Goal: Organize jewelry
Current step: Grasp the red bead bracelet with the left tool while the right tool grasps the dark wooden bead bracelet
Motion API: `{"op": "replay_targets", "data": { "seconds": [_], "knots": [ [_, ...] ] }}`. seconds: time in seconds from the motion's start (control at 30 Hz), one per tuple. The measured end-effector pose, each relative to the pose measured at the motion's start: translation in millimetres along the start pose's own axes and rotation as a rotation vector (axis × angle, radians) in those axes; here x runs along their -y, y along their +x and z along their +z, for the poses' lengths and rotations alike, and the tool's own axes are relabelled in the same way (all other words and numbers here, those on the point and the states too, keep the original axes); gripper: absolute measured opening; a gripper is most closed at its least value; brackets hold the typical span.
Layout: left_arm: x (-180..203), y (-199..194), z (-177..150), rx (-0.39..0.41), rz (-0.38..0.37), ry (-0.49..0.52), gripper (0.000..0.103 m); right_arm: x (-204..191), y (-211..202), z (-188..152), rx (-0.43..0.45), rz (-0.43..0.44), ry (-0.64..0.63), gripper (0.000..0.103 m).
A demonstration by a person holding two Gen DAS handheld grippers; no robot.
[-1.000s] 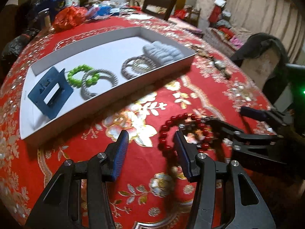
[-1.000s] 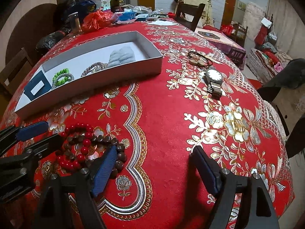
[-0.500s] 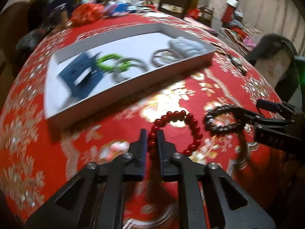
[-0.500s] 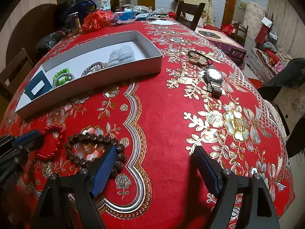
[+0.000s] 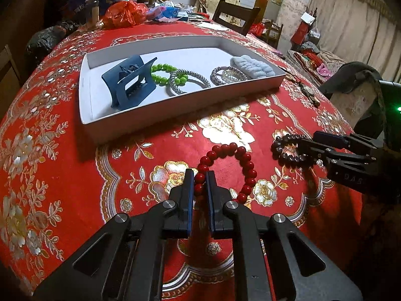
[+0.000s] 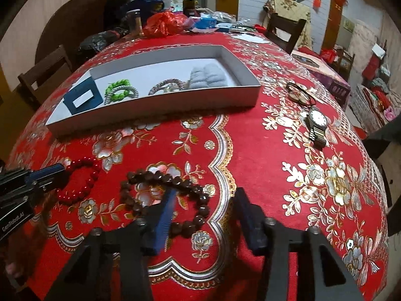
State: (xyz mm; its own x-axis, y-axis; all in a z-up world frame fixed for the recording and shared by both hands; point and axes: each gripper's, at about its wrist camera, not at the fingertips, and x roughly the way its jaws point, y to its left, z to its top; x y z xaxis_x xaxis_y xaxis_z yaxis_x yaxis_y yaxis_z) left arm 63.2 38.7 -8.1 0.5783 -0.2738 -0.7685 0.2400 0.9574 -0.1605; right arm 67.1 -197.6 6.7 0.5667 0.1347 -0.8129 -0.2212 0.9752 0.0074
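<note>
The left gripper (image 5: 199,183) has just clenched on the red bracelet (image 5: 246,165): a second ago its fingers stood apart beside the beads, and now they pinch the near-left part of the loop. The rest of the ring lies on the red bench (image 5: 62,155), to the right of the fingers. The two bracelets overlapped a second ago. Now the red one lies clear to the left of the brown bracelet (image 6: 163,175), which has stayed put.

The right gripper (image 6: 204,210) is closing. One finger (image 6: 165,213) stands inside the brown loop and the other outside it, to the right, with the near-right beads between them. The pads do not yet press on the beads, so this bracelet is not held.

The tray (image 5: 175,111) sits farther back on the bench. It already holds a blue clip (image 5: 130,85), a green bracelet (image 5: 160,74), two silver bangles (image 5: 189,81) and a pale scrunchie (image 5: 253,65). A watch (image 6: 317,123) and some thin bands (image 6: 299,94) lie loose on the far right.

Separating the bracelets likely means each can now be lifted alone. The red one looks ready to go to the tray; the brown one should follow once the right grip is firm.
</note>
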Motion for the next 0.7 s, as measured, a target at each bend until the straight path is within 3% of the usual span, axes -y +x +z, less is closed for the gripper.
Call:
{"op": "replay_targets", "data": {
  "seconds": [0.1,0.2,0.7],
  "knots": [
    [0,1,1,0.0,-0.006,-0.005,0.008,1,-1,0,0.008,0.008,0.006,0.021],
    [0,1,2,-0.001,-0.002,-0.001,0.008,-5,-3,-2,0.014,0.014,-0.018,0.01],
    [-2,0,2,-0.001,-0.014,-0.007,0.011,-11,-4,-4,0.021,-0.007,-0.053,0.008]
  ]
}}
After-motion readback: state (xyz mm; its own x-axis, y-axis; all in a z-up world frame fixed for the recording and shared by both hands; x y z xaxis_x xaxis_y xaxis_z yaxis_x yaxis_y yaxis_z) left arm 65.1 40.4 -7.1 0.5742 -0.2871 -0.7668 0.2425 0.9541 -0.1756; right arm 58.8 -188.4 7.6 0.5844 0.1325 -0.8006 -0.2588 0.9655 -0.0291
